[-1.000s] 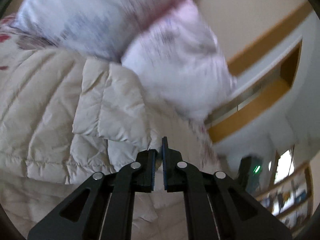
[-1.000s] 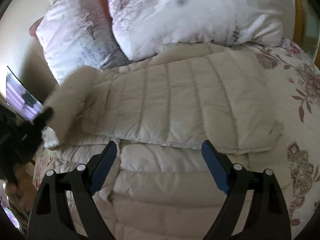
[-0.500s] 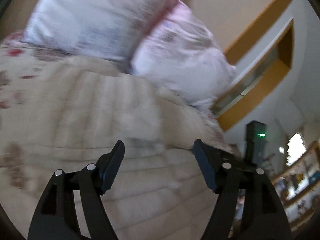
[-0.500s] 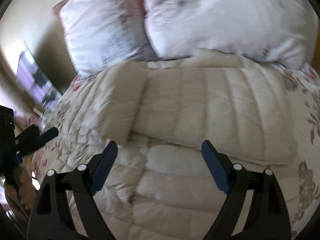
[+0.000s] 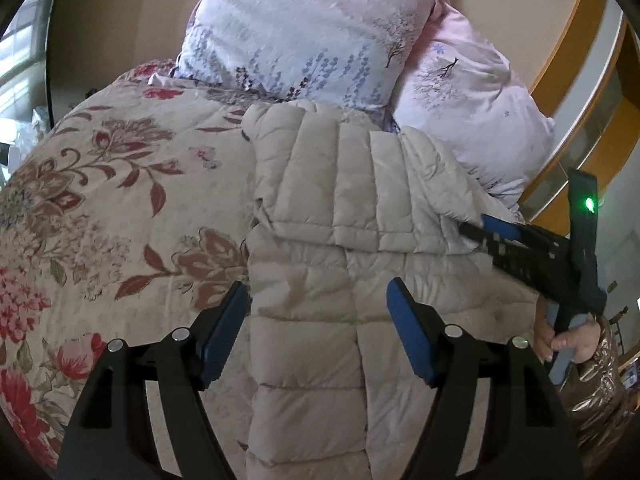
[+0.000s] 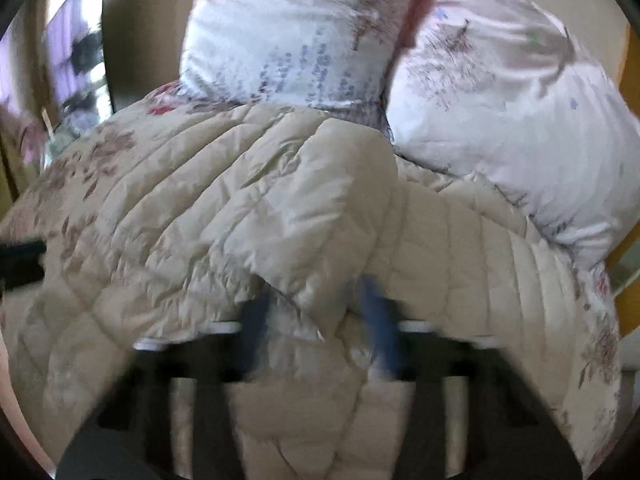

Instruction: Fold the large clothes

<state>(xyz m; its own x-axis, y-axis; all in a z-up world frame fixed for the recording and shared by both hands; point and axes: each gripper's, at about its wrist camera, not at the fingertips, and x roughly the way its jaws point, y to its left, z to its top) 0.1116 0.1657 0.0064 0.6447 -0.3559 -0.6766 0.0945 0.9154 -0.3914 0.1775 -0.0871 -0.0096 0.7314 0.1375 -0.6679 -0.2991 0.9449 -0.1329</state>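
A beige quilted puffer jacket (image 5: 344, 208) lies partly folded on the bed, one sleeve laid across its body. My left gripper (image 5: 320, 332) is open and empty, hovering over the jacket's lower body. My right gripper (image 6: 316, 332) is blurred by motion; its blue-padded jaws stand apart around a folded corner of the jacket (image 6: 280, 208), and I cannot tell whether they grip it. The right gripper also shows in the left wrist view (image 5: 476, 229), touching the jacket's right edge by the sleeve.
A floral quilt (image 5: 100, 200) covers the bed to the left. Two pale printed pillows (image 5: 304, 28) (image 5: 472, 104) lean at the headboard behind the jacket. A wooden ledge (image 5: 580, 80) runs along the wall at right.
My left gripper let go of the jacket and opened, then drew back over the lower body. My right gripper moved in close to the jacket's folded edge, its jaws narrowing.
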